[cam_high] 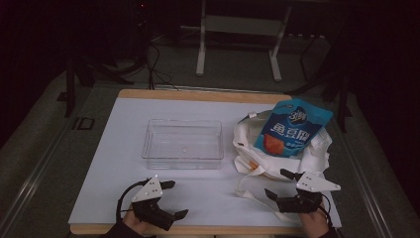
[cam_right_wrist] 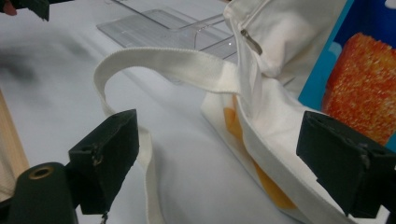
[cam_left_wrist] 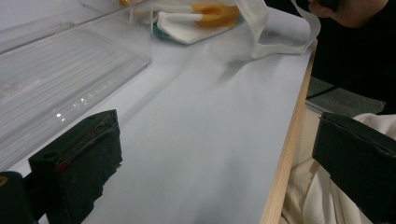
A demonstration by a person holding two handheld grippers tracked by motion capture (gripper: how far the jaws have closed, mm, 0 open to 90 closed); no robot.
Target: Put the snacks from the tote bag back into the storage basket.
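My left claw (cam_high: 168,199) hovers over the near edge of the desk (cam_high: 124,148), jaws spread with nothing between them, just short of the clear plastic tray (cam_high: 182,144) that sits empty in the middle. To the right of the tray lies the white cloth bag (cam_high: 312,153) with a blue snack packet (cam_high: 292,126) poking out of its mouth, something orange tucked lower inside. My right claw (cam_high: 283,184) is also spread wide and holding nothing, right at the bag's near side, with its loose strap (cam_right_wrist: 163,60) arching over the desk in front of the jaws. I judge this the start of unpacking the bag into the tray: next I would need to steady the bag's edge and take hold of the packet.
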